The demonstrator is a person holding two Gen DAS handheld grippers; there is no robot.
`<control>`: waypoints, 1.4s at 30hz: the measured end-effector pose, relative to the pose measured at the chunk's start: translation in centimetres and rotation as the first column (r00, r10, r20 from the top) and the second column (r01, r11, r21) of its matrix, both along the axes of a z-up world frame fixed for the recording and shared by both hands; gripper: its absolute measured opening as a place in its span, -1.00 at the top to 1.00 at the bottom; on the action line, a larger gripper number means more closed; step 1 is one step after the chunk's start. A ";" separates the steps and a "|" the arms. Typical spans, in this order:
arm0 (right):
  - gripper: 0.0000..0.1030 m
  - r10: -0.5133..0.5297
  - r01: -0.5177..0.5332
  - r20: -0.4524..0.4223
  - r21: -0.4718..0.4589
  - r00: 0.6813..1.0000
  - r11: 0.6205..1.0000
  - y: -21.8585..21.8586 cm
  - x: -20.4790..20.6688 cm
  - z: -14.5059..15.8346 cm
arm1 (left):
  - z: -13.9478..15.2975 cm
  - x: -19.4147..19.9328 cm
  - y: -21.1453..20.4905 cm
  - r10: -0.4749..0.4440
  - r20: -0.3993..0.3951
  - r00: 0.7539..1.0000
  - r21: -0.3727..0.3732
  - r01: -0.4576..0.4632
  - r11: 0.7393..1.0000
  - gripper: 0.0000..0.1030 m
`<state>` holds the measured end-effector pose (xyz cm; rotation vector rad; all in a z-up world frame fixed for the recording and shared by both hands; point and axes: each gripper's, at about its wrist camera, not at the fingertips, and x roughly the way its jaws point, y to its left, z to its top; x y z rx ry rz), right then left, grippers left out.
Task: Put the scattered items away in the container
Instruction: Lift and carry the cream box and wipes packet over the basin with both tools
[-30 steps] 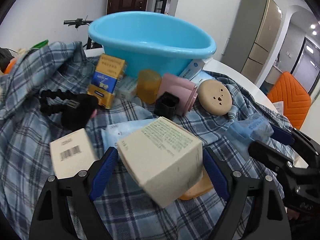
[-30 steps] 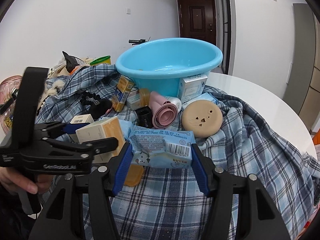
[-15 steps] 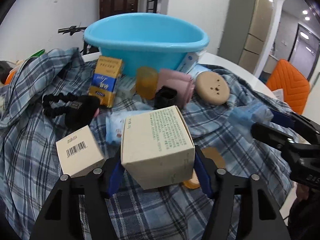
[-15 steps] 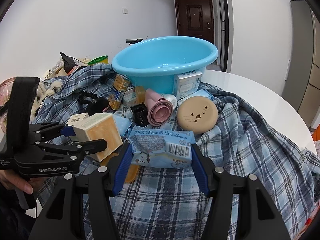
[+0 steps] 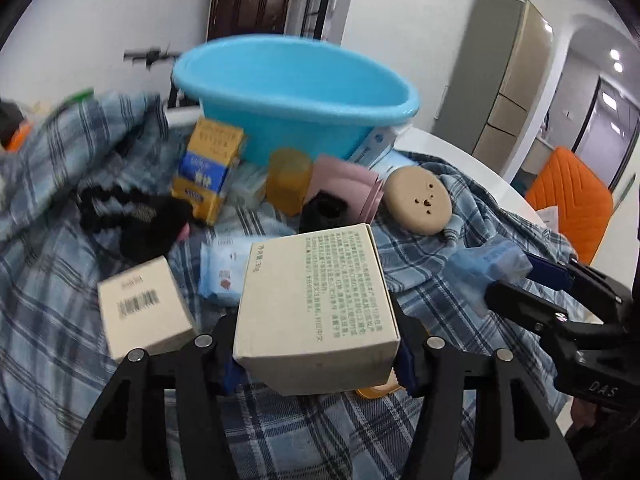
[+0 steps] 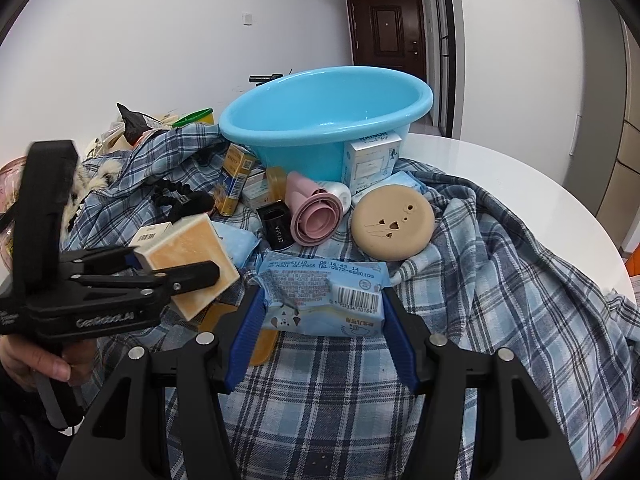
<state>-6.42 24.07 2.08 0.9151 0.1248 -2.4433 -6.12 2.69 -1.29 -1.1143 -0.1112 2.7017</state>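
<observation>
Basin (image 6: 324, 120) at twelve o'clock looks empty with clutter around it, so nearly all remains: left tool (image 5: 316, 360), jaws just closing, clamps box (image 5: 316, 300); right tool (image 6: 322, 328) clamps wipes (image 6: 324, 296).

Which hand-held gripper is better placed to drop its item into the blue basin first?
Probably right: it grips the tissue pack facing the blue basin. Left has just been closing on the cream box.
</observation>
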 end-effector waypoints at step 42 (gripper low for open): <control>-0.10 -0.053 -0.005 -0.467 -0.123 0.883 0.992 -1.3 5.0 15.1 | 17.5 5.0 -1.1 0.050 -0.406 0.913 -0.059 -0.080 0.995 -0.19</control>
